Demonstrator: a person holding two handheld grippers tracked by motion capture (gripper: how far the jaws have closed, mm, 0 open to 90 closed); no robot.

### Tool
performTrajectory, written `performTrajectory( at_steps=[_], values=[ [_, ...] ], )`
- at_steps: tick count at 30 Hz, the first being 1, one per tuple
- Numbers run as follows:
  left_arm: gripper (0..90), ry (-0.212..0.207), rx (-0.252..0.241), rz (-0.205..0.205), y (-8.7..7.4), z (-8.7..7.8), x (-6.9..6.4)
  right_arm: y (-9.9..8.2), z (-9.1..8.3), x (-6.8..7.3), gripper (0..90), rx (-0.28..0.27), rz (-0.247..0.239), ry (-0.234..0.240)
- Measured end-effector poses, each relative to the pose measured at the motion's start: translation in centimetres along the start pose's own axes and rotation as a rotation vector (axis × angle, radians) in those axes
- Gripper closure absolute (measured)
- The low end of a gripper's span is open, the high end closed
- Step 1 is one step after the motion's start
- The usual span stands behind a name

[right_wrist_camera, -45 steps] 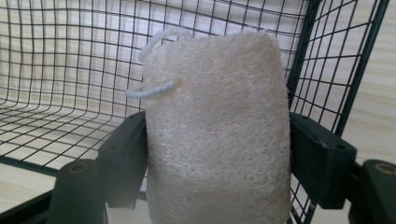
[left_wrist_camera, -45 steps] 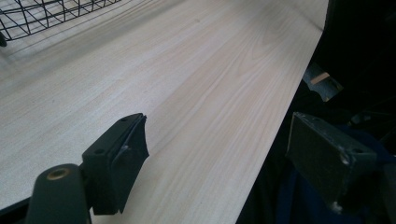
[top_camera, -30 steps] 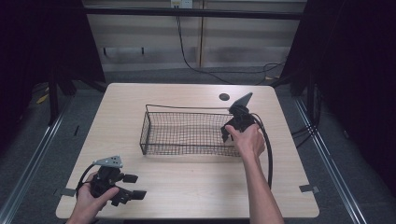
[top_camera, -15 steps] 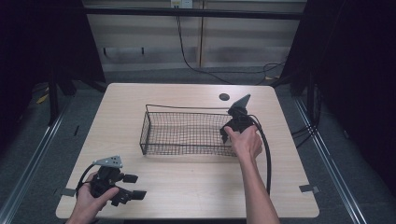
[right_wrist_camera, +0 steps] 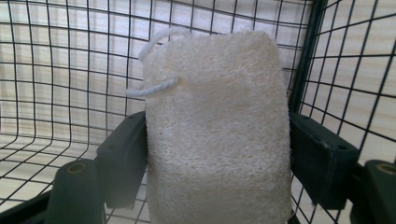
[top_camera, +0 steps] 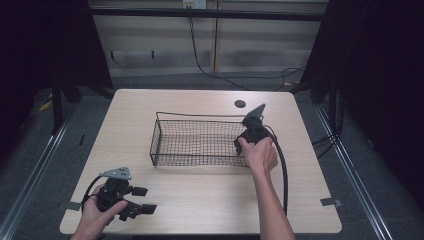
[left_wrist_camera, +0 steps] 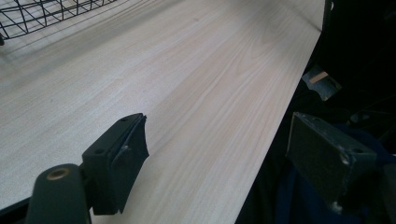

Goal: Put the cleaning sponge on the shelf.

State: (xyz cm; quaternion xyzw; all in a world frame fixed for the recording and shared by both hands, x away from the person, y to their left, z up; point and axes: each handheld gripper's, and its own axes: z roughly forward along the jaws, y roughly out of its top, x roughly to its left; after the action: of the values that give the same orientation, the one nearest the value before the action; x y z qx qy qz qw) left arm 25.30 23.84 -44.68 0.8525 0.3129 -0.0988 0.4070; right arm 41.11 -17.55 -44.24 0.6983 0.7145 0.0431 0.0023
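My right hand-held gripper [right_wrist_camera: 217, 154] clamps the cream loofah sponge [right_wrist_camera: 215, 126] inside the black wire basket's [top_camera: 200, 142] right end; I should lower before releasing.

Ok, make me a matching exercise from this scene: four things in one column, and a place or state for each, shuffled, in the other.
Things:
1. loofah
2. basket
3. left tongs
4. right tongs

Places or states:
A. open, above the table's near left corner
B. black wire, at the table's middle
C. pale, fibrous, with a white cord loop
D. shut on the loofah, at the basket's right end

Pairs: 1-C, 2-B, 3-A, 4-D
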Motion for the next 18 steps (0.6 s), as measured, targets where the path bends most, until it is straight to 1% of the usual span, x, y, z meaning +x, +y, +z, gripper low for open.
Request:
performTrajectory(
  at_steps=[1, 6, 9, 15, 17, 18],
  values=[
    [19.7, 0.001, 0.000, 0.000, 0.00, 0.00, 0.02, 0.04, 0.06, 0.12, 25.6, 0.003, 0.005, -0.007],
    [19.7, 0.000, 0.001, -0.002, 0.01, 0.07, -0.03, 0.04, 0.35, 0.31, 25.6, 0.011, -0.009, -0.010],
    [19.7, -0.002, 0.001, -0.002, 0.01, 0.04, -0.01, 0.05, 0.37, 0.44, 24.8, 0.022, -0.006, -0.016],
    [19.7, -0.002, 0.001, 0.000, 0.01, 0.01, -0.01, 0.00, 0.20, 0.31, 24.2, 0.018, 0.000, -0.019],
    [19.7, -0.002, 0.001, 0.000, 0.01, 0.02, -0.03, 0.00, 0.06, 0.25, 23.5, 0.021, -0.002, -0.010],
    [19.6, -0.001, 0.000, 0.000, 0.01, 0.01, -0.03, -0.03, -0.04, 0.22, 21.9, 0.007, -0.001, -0.008]
  ],
)
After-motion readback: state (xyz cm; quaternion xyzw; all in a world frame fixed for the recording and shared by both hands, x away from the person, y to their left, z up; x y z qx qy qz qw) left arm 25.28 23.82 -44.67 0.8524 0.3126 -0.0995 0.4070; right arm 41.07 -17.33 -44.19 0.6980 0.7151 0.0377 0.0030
